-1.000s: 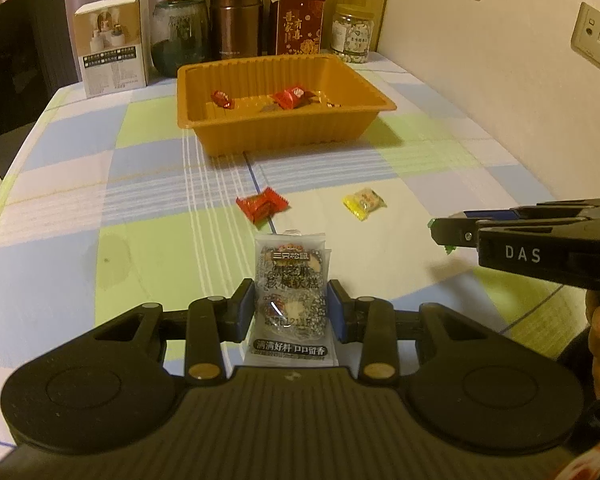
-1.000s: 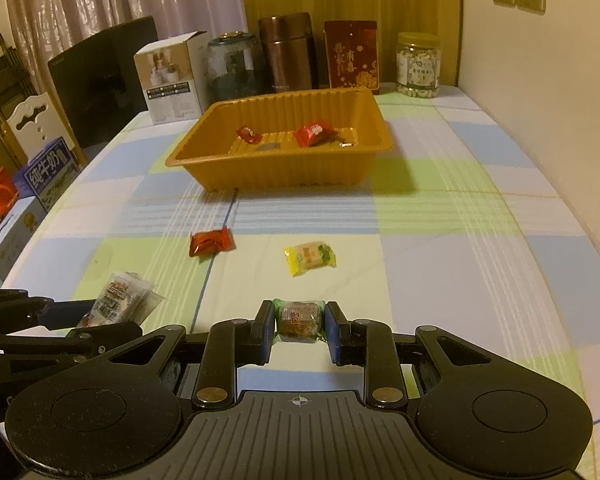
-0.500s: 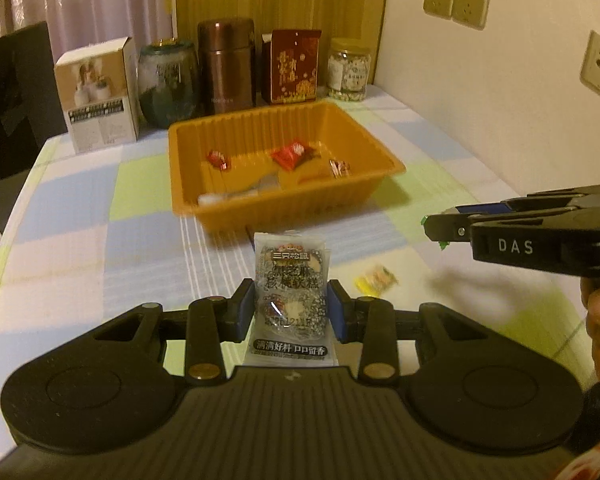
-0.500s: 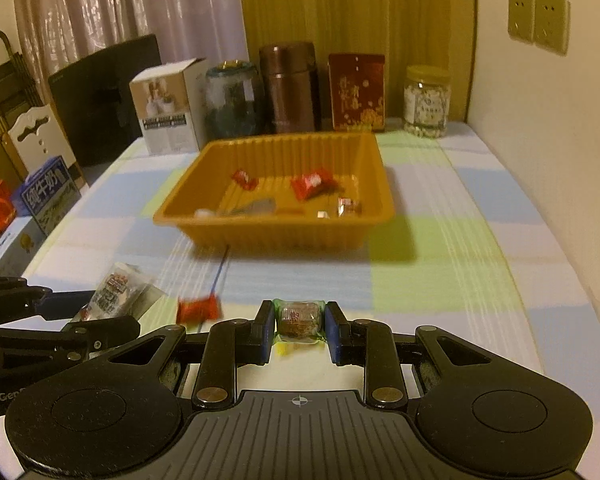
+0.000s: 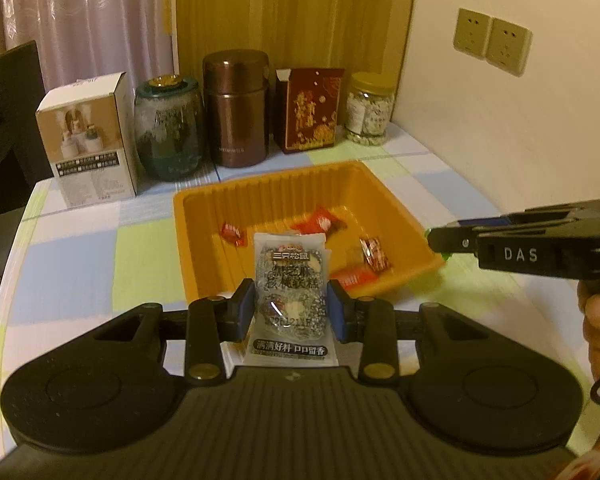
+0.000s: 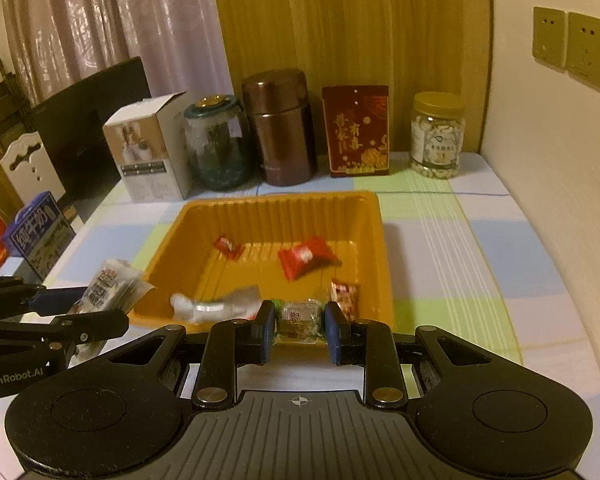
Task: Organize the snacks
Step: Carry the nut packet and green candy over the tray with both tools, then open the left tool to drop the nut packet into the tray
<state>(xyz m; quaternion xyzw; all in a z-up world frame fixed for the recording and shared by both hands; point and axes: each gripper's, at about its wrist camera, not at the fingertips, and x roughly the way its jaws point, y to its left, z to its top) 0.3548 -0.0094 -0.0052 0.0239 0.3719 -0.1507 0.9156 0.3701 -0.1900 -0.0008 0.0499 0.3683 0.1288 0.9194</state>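
Left claw [image 5: 291, 308] grips a sesame-cake packet [image 5: 290, 280], right claw [image 6: 298, 326] a green-wrapped sweet [image 6: 300, 320]; orange tray [image 6: 384, 248] holds red candies [image 6: 306, 258].

Both grippers, left [image 5: 291, 312] and right [image 6: 298, 328], have advanced to the orange tray [image 6: 384, 256].

I see an orange tray [image 6: 384, 248] of thin ribbed plastic with a dull sheen. The worktop [image 6: 480, 248] wears a checked cloth, matt and smooth. My left claw [image 5: 291, 312] is matt black plastic and pinches a glossy clear-film snack packet [image 5: 290, 280]. At the far edge stand a polished brown metal flask [image 5: 236, 108], a printed cardboard box [image 5: 86, 140] and a clear plastic jar [image 5: 370, 110].
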